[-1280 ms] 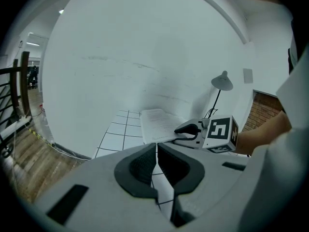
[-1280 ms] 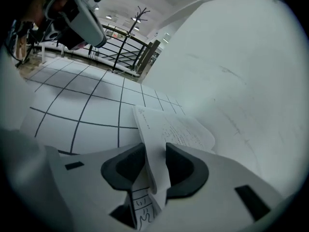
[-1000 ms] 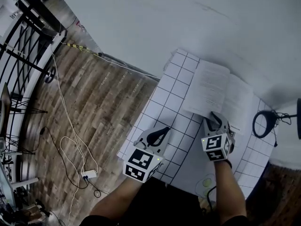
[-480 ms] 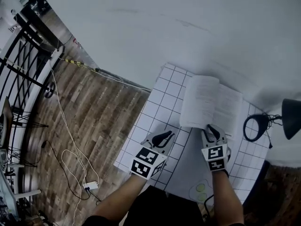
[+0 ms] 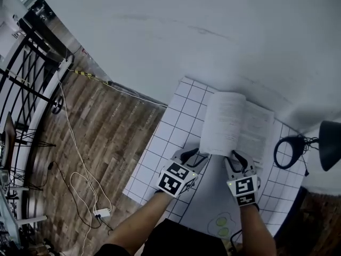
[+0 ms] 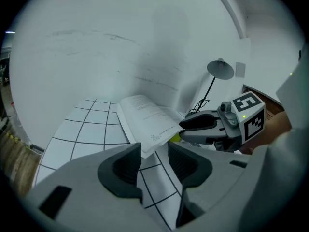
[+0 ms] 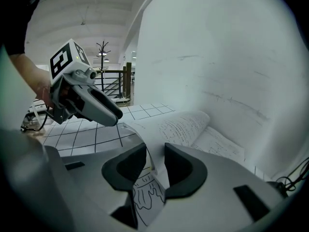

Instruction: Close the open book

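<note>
The open book (image 5: 257,128) lies on the white gridded table (image 5: 170,122), against the wall. Its left bunch of pages (image 5: 224,122) is lifted and curves upward. My right gripper (image 5: 240,158) is at the book's near edge, shut on the lower edge of those raised pages (image 7: 183,127), which run between its jaws (image 7: 154,166). My left gripper (image 5: 194,154) is at the pages' lower left corner and its jaws are opening. That corner (image 6: 152,139) pokes in between them (image 6: 154,158) without being pressed. The right gripper's dark finger (image 6: 198,122) shows just beyond it.
A black desk lamp (image 5: 326,143) with a ring base (image 5: 287,151) stands right of the book. A sheet with a line drawing (image 5: 221,225) lies near the person. The table's left edge drops to a wooden floor (image 5: 96,137) with cables and a railing.
My left gripper has moved right and forward to the book's lower left corner and its jaws have opened. The lifted pages stand higher. The right gripper has barely shifted.
</note>
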Demonstrator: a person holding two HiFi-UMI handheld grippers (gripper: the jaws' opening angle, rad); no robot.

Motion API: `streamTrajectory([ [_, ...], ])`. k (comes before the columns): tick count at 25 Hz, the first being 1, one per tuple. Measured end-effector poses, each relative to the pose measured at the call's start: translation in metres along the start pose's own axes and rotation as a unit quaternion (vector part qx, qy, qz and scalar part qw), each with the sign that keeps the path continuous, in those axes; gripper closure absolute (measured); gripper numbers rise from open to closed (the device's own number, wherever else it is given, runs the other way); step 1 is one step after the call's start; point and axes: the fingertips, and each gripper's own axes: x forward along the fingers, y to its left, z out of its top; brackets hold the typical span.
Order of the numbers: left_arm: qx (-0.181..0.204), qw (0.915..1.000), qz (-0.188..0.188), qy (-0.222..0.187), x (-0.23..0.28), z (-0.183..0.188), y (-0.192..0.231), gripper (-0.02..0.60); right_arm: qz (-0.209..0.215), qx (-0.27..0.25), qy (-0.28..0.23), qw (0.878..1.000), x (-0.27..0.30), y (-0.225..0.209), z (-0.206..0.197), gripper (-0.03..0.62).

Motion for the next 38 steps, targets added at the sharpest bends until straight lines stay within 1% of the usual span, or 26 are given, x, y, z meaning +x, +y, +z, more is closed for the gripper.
streamTrajectory([
  [3,0.017,0.9996,-0.017,0.017,0.011,-0.005,-0.006,0.423,0.009,0.005,-0.010,1.000,-0.001,-0.001,-0.001,0.477],
  [7,0.036,0.9985,-0.007,0.041,0.022,-0.014,0.001,0.422,0.018,0.003,-0.019,1.000,-0.004,-0.002,-0.002,0.474],
  [9,0.041,0.9981,-0.003,0.046,0.026,-0.016,0.005,0.423,0.018,0.003,-0.020,1.000,-0.005,-0.004,-0.002,0.474],
  [15,0.063,0.9973,-0.005,0.037,0.031,-0.009,0.000,0.423,0.022,0.018,-0.021,0.999,-0.008,-0.008,-0.006,0.474],
  [19,0.074,0.9962,-0.011,0.045,0.035,-0.009,-0.006,0.423,0.022,0.022,-0.020,0.999,-0.012,-0.010,-0.009,0.477],
  [23,0.090,0.9942,-0.019,0.056,0.041,-0.012,-0.014,0.423,0.015,0.040,-0.023,0.999,-0.018,-0.014,-0.014,0.490],
  [27,0.101,0.9933,-0.025,0.051,0.049,-0.012,-0.021,0.423,0.013,0.050,-0.027,0.998,-0.025,-0.019,-0.018,0.489],
  [33,0.113,0.9916,-0.032,0.053,0.055,-0.008,-0.036,0.428,0.015,0.058,-0.060,0.996,-0.047,-0.022,-0.008,0.490],
  [38,0.125,0.9901,-0.040,0.050,0.057,-0.003,-0.048,0.431,0.015,0.066,-0.061,0.996,-0.051,-0.031,-0.011,0.487],
])
